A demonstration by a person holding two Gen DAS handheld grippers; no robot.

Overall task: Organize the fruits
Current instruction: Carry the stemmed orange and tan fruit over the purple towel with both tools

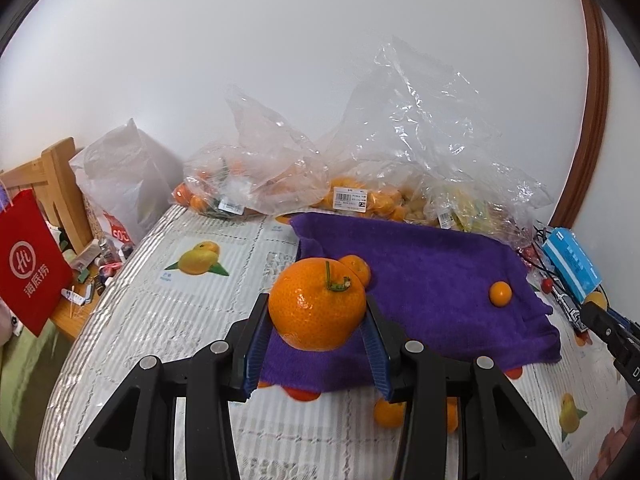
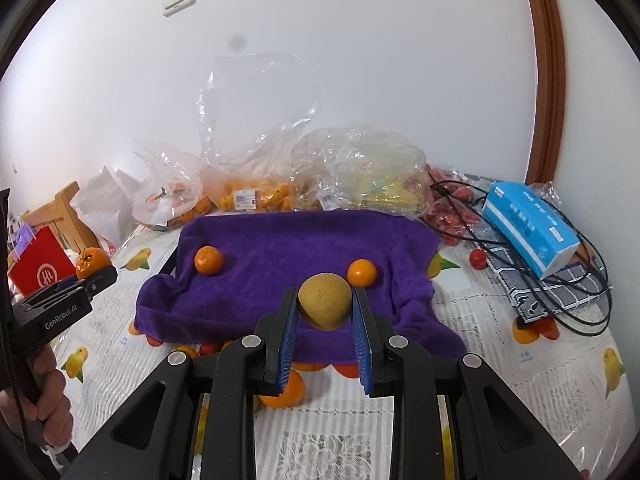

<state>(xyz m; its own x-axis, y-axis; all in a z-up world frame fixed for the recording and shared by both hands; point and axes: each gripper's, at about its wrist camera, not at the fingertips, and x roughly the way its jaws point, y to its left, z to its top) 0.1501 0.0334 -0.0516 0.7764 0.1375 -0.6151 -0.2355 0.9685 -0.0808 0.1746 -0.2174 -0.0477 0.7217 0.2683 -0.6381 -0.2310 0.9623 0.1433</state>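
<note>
My left gripper (image 1: 316,306) is shut on a large orange (image 1: 316,304) with a green stem, held just above the near left edge of a purple towel (image 1: 432,280). A smaller orange (image 1: 359,267) and a tiny one (image 1: 500,293) lie on the towel. In the right wrist view, my right gripper (image 2: 324,300) is shut on a round tan fruit (image 2: 325,300) over the towel's (image 2: 300,240) near edge. An orange (image 2: 208,260) and a small orange (image 2: 361,273) rest on it. The left gripper (image 2: 90,276) shows at the left with its orange (image 2: 93,262).
Clear plastic bags of fruit (image 1: 360,196) line the wall behind the towel. A blue tissue box (image 2: 528,228) and black cables (image 2: 560,280) lie at the right. A red bag (image 1: 28,272) and a wooden chair (image 1: 56,184) stand off the table's left edge. Loose oranges (image 2: 284,394) lie near me.
</note>
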